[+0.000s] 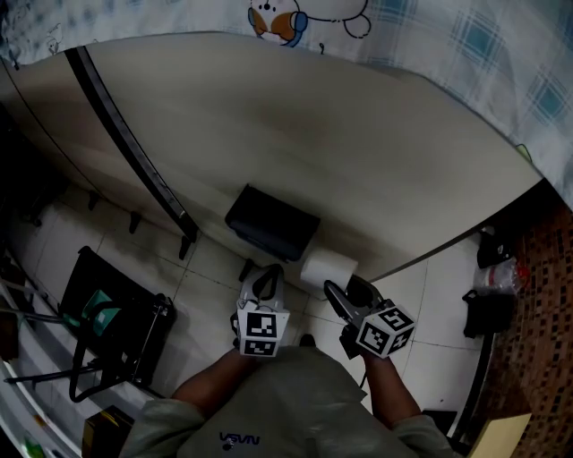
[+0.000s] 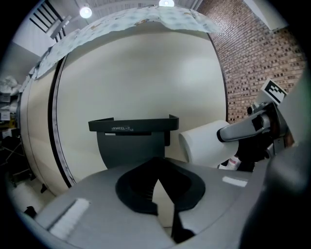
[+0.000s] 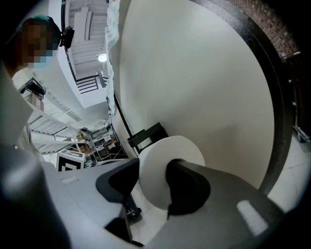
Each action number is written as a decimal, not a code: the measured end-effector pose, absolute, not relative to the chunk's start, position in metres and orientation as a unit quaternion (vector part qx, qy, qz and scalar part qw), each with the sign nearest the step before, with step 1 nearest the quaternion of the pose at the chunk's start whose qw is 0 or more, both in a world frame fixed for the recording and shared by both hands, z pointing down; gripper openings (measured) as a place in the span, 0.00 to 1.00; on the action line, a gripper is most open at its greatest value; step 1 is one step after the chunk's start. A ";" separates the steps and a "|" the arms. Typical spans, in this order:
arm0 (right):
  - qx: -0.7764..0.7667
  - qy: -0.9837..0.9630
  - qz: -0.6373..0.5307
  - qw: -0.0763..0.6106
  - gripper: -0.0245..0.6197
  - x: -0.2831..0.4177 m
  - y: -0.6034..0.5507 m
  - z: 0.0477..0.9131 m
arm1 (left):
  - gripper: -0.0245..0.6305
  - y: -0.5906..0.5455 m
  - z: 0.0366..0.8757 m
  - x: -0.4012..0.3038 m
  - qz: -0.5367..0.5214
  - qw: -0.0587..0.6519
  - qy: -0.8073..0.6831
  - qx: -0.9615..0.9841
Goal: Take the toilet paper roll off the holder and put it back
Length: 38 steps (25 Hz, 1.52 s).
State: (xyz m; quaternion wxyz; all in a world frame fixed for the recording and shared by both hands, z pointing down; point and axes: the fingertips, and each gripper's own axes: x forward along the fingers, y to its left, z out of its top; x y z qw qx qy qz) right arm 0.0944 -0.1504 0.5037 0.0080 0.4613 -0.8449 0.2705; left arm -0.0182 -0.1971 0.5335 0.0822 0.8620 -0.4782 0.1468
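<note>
Jaws of the right gripper (image 3: 153, 174) clasp the roll (image 1: 329, 268) just beside the holder (image 1: 271, 222), while the left gripper (image 2: 163, 192) is clenched empty; this fits taking off or putting back alike, either needing a steady grip.

I see a cream wall panel (image 1: 295, 134) mid-frame, white floor tiles (image 1: 210, 277) lower left, brick wall (image 2: 250, 53) upper right, a lit ceiling lamp (image 2: 86, 11).

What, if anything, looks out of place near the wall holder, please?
The toilet paper roll is off the black holder, just to its right, clamped in the right tongs. Otherwise nothing looks spilled, askew or damaged.
</note>
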 end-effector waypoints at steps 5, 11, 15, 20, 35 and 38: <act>0.458 -0.845 0.274 0.005 0.31 0.093 -0.151 0.504 | 0.05 -0.200 0.535 -0.024 0.149 0.086 -0.496 0.851; 0.458 -0.844 0.279 -0.005 0.31 0.096 -0.154 0.503 | 0.19 -0.204 0.541 -0.021 0.152 0.095 -0.503 0.846; 0.455 -0.844 0.282 -0.009 0.31 0.096 -0.155 0.502 | 0.31 -0.207 0.544 -0.017 0.160 0.100 -0.504 0.843; 0.453 -0.845 0.285 -0.013 0.31 0.095 -0.158 0.501 | 0.38 -0.212 0.550 -0.009 0.175 0.102 -0.504 0.840; 0.439 -0.847 0.300 -0.023 0.31 0.091 -0.168 0.499 | 0.41 -0.228 0.580 -0.013 0.212 0.126 -0.522 0.817; 0.435 -0.846 0.307 -0.024 0.31 0.090 -0.170 0.502 | 0.41 -0.229 0.584 -0.013 0.211 0.130 -0.524 0.815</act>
